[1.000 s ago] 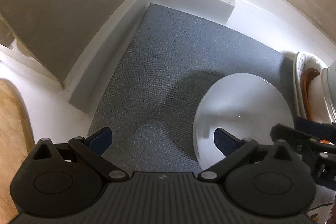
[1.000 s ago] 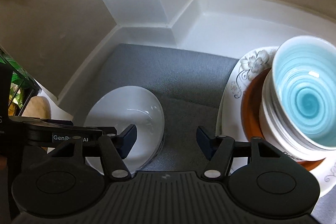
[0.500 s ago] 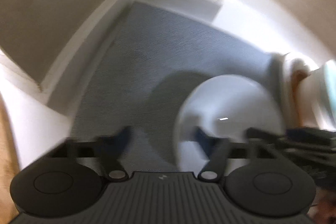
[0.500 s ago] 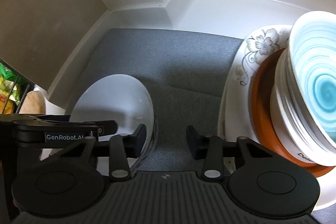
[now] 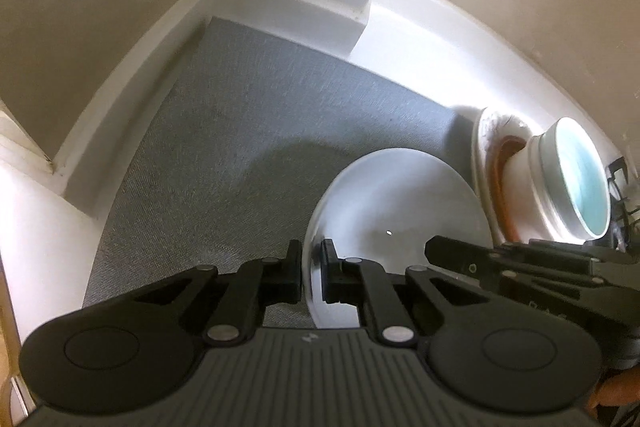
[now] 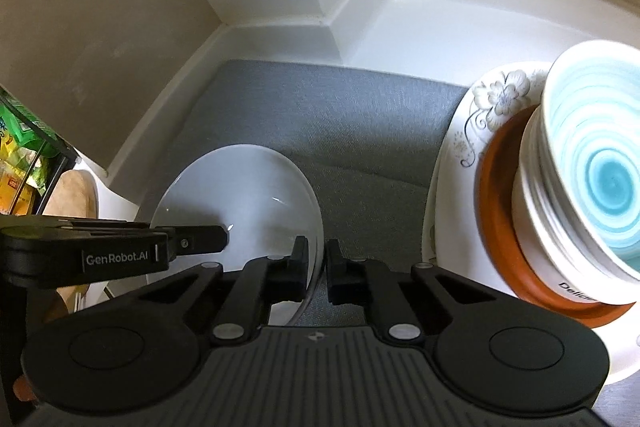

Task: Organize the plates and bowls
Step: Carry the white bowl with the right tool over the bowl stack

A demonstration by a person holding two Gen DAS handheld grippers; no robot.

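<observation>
You are pinching the white bowl (image 5: 396, 211) with both tools: the left gripper (image 5: 311, 267) is closing on its left rim, the right gripper (image 6: 317, 267) on its right rim, each with one finger inside the wall and one outside. The bowl is sitting on the grey mat (image 6: 320, 107), just left of the stack: a floral plate (image 6: 472, 131), an orange plate (image 6: 496, 195) and a blue-swirl bowl (image 6: 600, 179) on top. I judge the white bowl to be glazed ceramic: rigid, moderately heavy, slippery and liable to chip, so you are relying on narrow rim grips that may slide unless both are lifting evenly. Open mat is lying to the left and behind, bounded by the raised white ledge (image 5: 132, 95). On the right the stack is standing close, so you are working with little clearance there.
</observation>
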